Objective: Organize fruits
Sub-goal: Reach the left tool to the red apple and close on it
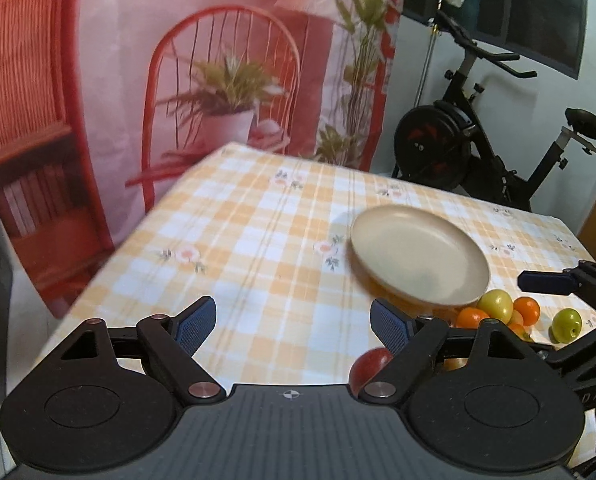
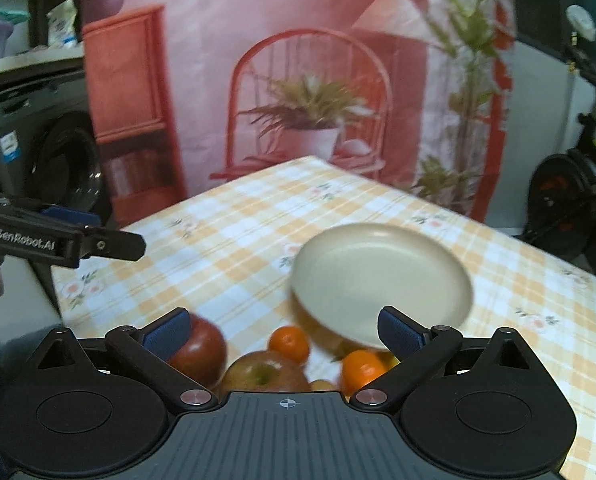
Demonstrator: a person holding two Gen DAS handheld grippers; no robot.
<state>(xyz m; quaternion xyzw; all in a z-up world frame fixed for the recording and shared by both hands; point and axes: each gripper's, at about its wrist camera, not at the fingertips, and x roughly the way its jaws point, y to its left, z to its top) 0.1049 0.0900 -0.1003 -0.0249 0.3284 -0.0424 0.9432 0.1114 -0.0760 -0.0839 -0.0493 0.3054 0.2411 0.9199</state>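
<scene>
Loose fruits beside empty cream plate

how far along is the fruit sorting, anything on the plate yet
Nothing looks done: the beige plate is empty. In hand: nothing, since the left tool and right tool are both open with no fruit between their pads. Left to do: all of it. The red apples, oranges and green fruits lie loose on the checked tablecloth near the plate.

Left claw and right claw both wide apart, empty.
</scene>
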